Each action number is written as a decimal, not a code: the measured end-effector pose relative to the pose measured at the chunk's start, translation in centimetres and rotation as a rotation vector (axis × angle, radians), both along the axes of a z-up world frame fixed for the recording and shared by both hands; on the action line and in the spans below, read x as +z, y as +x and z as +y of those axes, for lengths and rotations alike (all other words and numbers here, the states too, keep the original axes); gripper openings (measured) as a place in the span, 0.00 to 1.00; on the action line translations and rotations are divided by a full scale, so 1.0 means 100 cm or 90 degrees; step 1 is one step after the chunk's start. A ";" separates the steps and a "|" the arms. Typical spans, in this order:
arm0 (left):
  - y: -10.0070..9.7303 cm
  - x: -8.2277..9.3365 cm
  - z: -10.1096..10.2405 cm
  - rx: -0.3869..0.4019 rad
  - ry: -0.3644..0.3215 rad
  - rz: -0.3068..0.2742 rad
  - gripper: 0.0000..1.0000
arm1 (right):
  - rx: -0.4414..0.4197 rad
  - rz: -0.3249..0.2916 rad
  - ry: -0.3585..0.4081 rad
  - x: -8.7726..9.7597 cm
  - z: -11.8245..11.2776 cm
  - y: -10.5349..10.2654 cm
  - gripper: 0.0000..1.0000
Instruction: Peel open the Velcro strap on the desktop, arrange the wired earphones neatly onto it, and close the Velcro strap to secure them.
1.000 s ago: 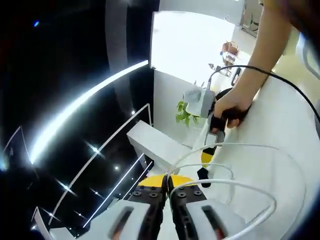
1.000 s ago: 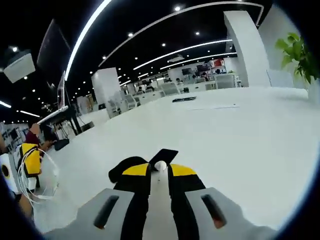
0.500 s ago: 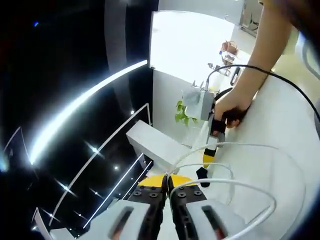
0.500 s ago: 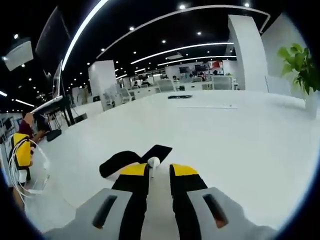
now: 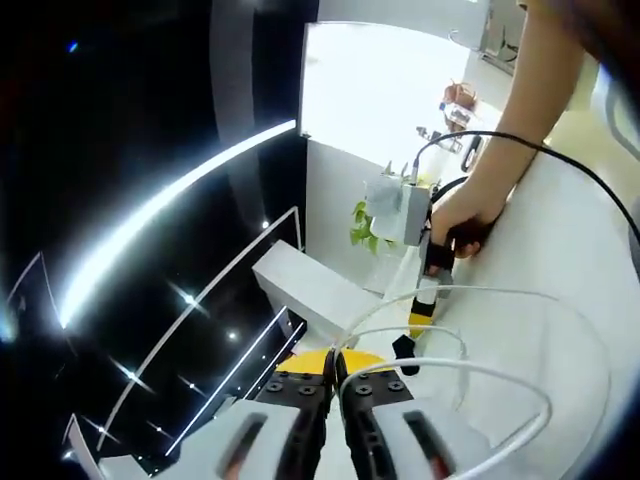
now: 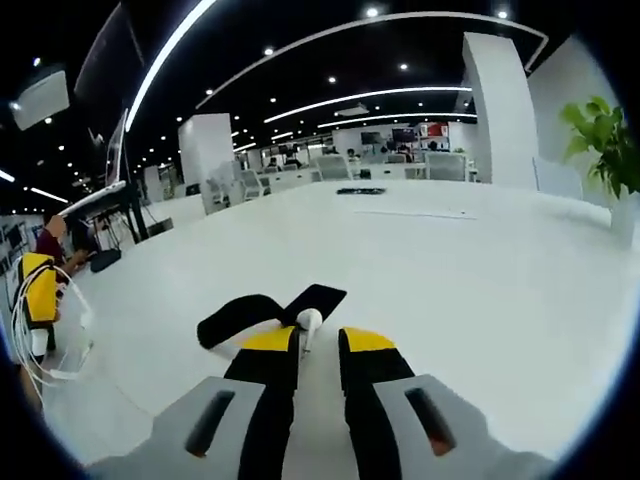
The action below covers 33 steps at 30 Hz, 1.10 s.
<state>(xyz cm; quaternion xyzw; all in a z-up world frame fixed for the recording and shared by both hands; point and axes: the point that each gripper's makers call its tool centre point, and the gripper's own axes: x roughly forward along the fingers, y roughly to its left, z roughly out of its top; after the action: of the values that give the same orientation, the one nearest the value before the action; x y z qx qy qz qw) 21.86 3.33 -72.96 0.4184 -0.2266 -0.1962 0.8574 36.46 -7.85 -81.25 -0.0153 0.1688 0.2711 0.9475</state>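
Observation:
In the left gripper view my left gripper (image 5: 336,376) is shut on the white earphone cable (image 5: 470,368), whose loops spread to the right over the white desk. A person's hand (image 5: 466,218) holds my right gripper (image 5: 412,340) just beyond the loops. In the right gripper view my right gripper (image 6: 319,340) is shut on a white earbud (image 6: 308,319) at its yellow tips. The black Velcro strap (image 6: 262,305) lies flat on the desk, right in front of the tips and a little left. At the far left, the left gripper (image 6: 38,292) carries the cable loops (image 6: 40,345).
The white desk (image 6: 470,290) stretches far ahead and to the right. A green plant (image 6: 605,140) stands at its right edge. A black power lead (image 5: 560,160) runs across the desk behind the hand. Office desks and people sit in the distance.
My right gripper has shifted slightly with the earbud, and the strap now lies a little further left of its tips. The left gripper holds still with the cable.

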 end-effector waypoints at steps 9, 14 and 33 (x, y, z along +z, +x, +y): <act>0.000 0.000 0.000 -0.001 -0.002 0.000 0.06 | 0.008 -0.018 -0.031 -0.001 0.003 -0.002 0.15; 0.000 0.000 0.000 -0.001 -0.001 0.000 0.06 | 0.012 -0.020 -0.038 -0.001 0.003 -0.003 0.11; 0.000 0.000 -0.001 0.000 0.002 0.000 0.06 | 0.006 -0.017 -0.041 -0.001 0.000 -0.002 0.06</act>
<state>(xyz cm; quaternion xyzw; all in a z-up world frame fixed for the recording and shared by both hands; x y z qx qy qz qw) 21.82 3.25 -72.99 0.4200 -0.2264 -0.1967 0.8565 36.21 -7.84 -81.33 -0.0502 0.1645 0.2695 0.9475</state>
